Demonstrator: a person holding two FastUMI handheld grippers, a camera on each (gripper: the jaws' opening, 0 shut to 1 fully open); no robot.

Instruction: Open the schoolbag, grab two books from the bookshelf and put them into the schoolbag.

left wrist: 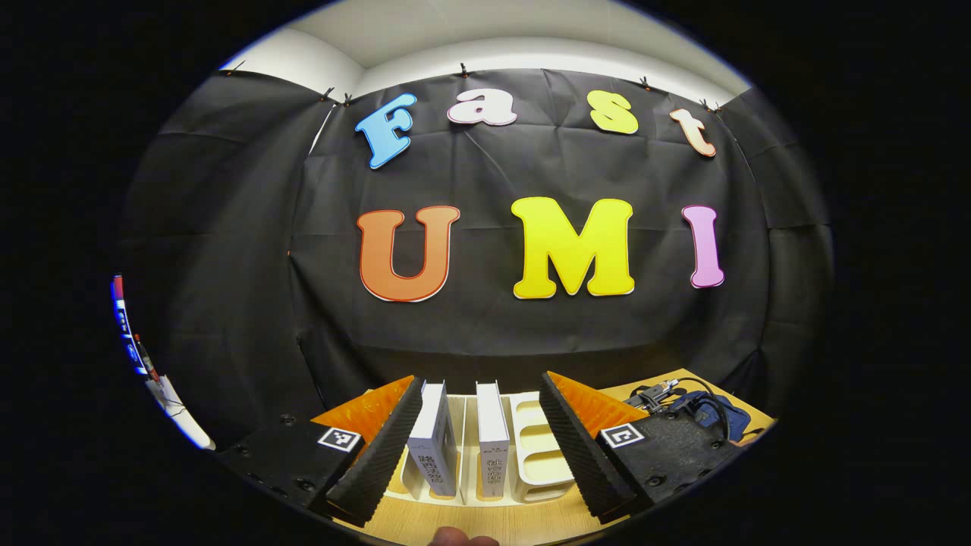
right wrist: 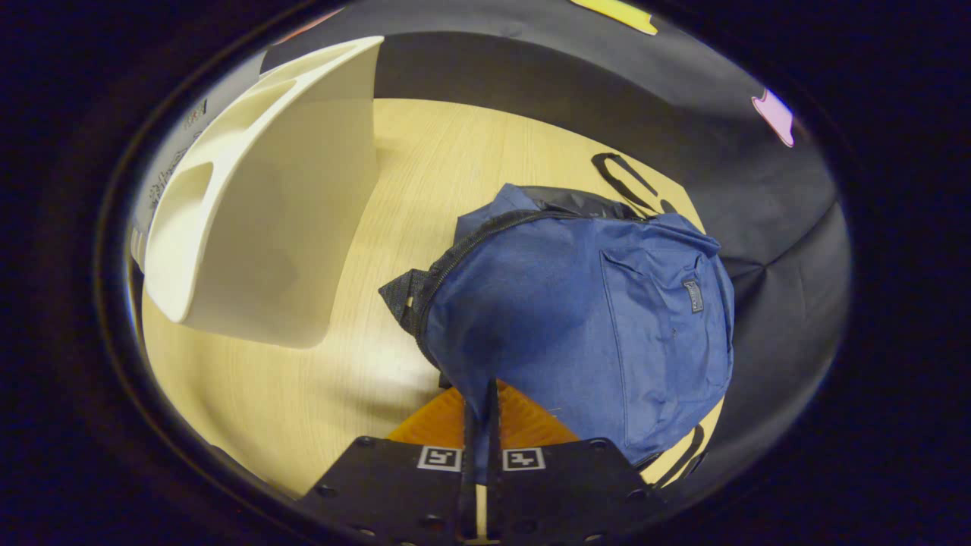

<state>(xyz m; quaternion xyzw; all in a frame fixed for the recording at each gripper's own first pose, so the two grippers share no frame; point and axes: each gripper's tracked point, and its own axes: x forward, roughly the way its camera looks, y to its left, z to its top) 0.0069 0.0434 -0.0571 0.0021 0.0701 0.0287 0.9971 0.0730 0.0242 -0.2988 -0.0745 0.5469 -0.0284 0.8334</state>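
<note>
In your left gripper view, the rack [left wrist: 531,447] stands on the tabletop [left wrist: 493,523] with two books upright in its slots, spines toward you and long axes vertical: one book [left wrist: 434,440] on the left, the second book [left wrist: 491,440] just beside it on the right, and an empty slot further right. Your left tool [left wrist: 482,447] is held level, facing the rack, its fingers spread wide to either side of both books without touching them. Far right on the tabletop lies the bag [left wrist: 709,413].

In your right gripper view, the rack's side [right wrist: 265,212] rises at left, and the bag [right wrist: 592,318] lies on the tabletop [right wrist: 318,379] to its right. Your right tool [right wrist: 482,409] points down, its fingers pressed together on a fold of the bag's fabric near the zipper [right wrist: 463,258].
</note>
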